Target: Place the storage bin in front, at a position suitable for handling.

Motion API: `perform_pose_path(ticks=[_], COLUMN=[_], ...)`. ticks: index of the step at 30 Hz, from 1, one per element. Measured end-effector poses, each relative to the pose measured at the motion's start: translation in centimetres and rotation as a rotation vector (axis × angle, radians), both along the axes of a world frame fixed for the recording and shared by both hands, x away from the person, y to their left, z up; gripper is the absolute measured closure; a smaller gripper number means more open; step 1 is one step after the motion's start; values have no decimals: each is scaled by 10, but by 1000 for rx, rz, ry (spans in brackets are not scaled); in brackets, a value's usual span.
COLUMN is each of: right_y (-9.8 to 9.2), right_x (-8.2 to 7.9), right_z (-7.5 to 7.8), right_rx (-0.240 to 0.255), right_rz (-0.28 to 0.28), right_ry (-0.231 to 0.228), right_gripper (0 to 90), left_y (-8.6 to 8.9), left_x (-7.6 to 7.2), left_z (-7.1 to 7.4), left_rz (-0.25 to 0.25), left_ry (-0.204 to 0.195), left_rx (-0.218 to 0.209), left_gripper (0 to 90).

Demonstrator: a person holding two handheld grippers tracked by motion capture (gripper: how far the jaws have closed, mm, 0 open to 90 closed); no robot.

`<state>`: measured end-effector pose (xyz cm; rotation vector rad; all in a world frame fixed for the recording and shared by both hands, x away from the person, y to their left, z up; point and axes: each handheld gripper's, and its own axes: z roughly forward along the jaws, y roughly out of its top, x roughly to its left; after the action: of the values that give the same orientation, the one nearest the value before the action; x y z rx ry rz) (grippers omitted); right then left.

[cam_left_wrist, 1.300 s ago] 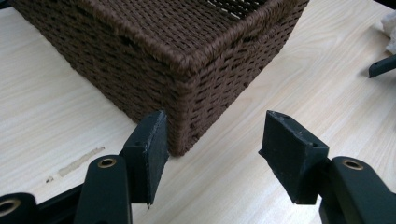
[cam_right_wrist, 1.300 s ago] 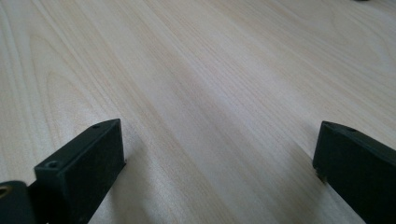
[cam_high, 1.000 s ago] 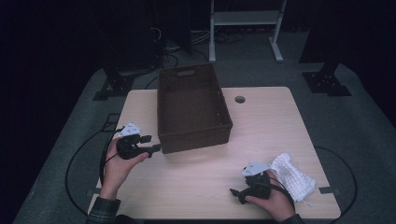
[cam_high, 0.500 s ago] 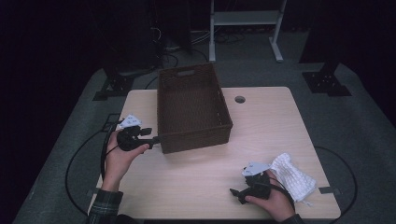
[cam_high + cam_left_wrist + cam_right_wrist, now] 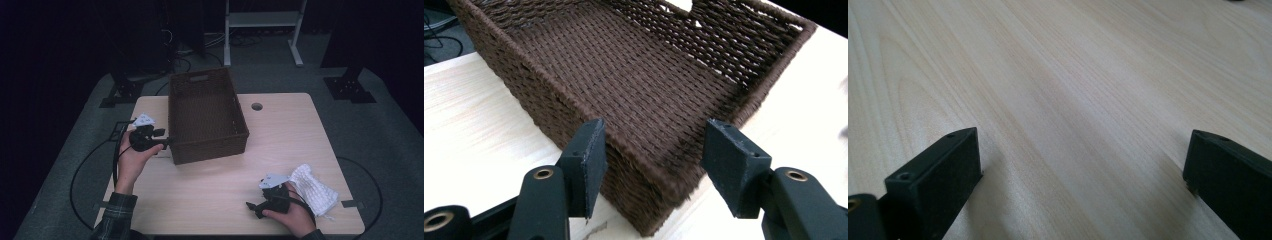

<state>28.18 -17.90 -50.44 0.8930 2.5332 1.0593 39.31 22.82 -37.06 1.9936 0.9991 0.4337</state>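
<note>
A pale wooden table (image 5: 280, 150) stands on grey floor (image 5: 390, 130) in a dark room.

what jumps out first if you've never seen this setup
The big dark brown wicker basket dominates, empty, on the far middle of the pale wooden table. The left tongs straddle its near left corner, jaws apart and not pressing. Near the front right edge, a white knitted cloth lies beside the right tongs.
</note>
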Motion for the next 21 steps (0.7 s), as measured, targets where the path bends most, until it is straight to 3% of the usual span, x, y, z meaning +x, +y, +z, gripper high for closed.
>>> perform_pose_path(ticks=[9,21], right_y=[0,0], right_x=[0,0], right_z=[0,0], right_rx=[0,0], right_rz=[0,0], right_ry=[1,1], right_gripper=[12,12], left_y=[-4,-7], left_x=[18,34], left_z=[-2,-12], left_rz=[43,60], left_ry=[-1,17], left_rx=[37,56], left_gripper=[421,440])
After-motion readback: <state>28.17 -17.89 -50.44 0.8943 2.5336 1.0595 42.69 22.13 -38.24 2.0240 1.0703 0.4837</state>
